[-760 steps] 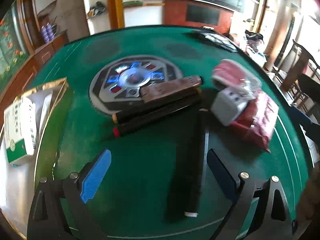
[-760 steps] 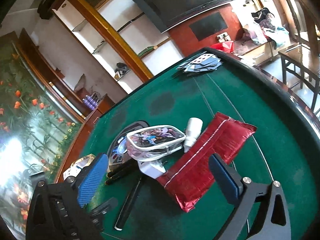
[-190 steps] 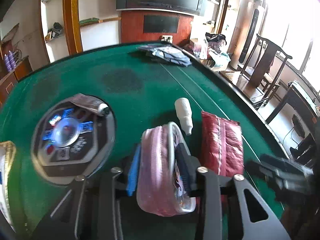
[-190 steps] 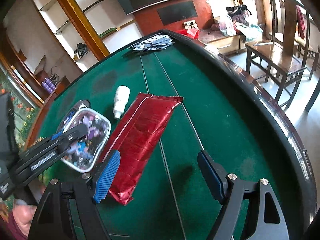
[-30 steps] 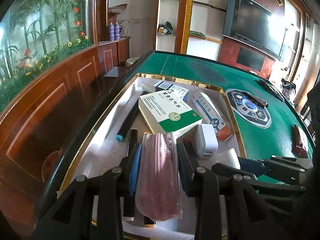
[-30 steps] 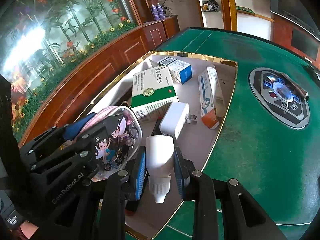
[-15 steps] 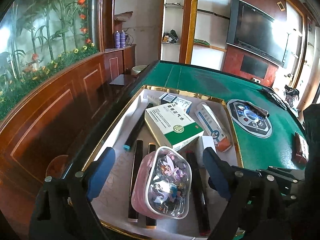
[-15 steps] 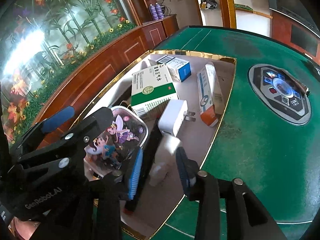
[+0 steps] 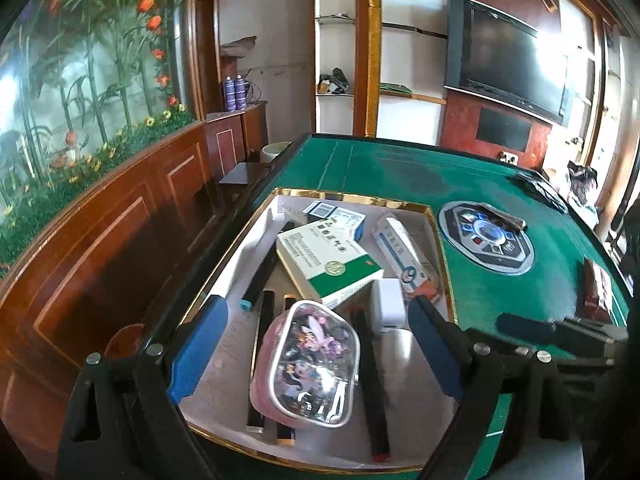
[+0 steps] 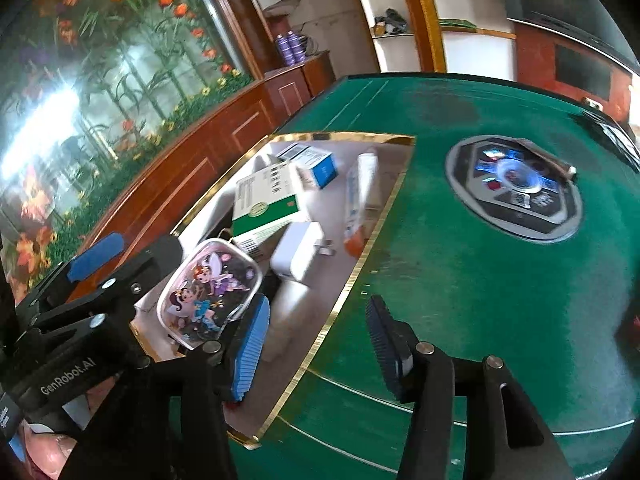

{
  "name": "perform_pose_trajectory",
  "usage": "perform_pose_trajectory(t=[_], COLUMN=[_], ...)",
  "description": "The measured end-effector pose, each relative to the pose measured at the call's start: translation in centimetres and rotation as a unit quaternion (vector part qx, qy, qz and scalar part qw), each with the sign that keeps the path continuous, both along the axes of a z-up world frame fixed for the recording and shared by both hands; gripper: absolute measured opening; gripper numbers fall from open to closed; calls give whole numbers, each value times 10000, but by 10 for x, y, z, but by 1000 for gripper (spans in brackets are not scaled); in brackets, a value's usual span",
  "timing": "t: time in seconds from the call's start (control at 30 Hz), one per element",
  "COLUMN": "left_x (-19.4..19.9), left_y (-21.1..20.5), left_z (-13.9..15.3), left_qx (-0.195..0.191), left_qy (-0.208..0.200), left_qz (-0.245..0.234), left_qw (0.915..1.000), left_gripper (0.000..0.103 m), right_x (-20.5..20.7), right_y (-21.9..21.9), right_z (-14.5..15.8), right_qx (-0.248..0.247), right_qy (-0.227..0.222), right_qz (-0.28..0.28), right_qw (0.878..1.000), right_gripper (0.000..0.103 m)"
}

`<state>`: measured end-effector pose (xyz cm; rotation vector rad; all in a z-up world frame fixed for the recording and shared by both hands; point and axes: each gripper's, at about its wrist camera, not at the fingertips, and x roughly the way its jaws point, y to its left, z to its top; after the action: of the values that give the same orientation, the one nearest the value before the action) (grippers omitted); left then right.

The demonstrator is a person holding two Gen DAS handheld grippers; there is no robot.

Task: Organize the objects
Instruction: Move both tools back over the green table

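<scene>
Since a second ago both drops are done: the cartoon pouch [image 9: 306,364] and the white bottle [image 9: 394,344] have left the jaws and lie in the gold-rimmed tray [image 9: 352,196]. Left gripper [image 9: 308,344] is released, jaws wide, hanging just over the pouch. Right gripper [image 10: 316,336] is also released and holding nothing, straddling the tray's near gold edge, one pad over the tray and one over the green felt surface [image 10: 480,280].

Near to far in the tray:
- pouch lying flat on the dark pens [image 9: 264,344], long axis running away from the left gripper
- bottle beside it; blurred, exact pose unclear
- white charger [image 9: 388,304]
- green-and-white medicine box [image 9: 324,260], the long tube carton [image 9: 404,256], the blue-and-white box [image 9: 336,212] at the far wall

Key relation for the next move: what looks like the red packet [image 9: 596,288] is still out on the surface, well right of the tray. In the right wrist view only a red blur shows at the right edge [image 10: 636,322]. My read: the right gripper is the nearer one and must swing right, away from the tray. The packet's long axis can't be read from here. Beyond it, a small tube [image 10: 548,156] lies across the round control panel [image 10: 516,188].
</scene>
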<state>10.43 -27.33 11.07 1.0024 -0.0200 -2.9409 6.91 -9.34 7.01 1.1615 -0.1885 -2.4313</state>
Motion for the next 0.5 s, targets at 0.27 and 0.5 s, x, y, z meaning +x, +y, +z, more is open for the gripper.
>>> perform_pose_trajectory(t=[0.27,0.5], left_x=[12,19], left_y=[38,80], left_z=[12,27], left_qx=[-268,-357], left_qy=[136,162], left_qz=[-332,-735], left_qw=[9990,9965], left_gripper=[92,92], right_x=[12,27], right_y=[60,115], right_z=[0,-4], right_qx=[-323,-450], right_qy=[-42,-31], right_qz=[-538,-963], right_qw=[9980,9943], right_gripper=[63,63])
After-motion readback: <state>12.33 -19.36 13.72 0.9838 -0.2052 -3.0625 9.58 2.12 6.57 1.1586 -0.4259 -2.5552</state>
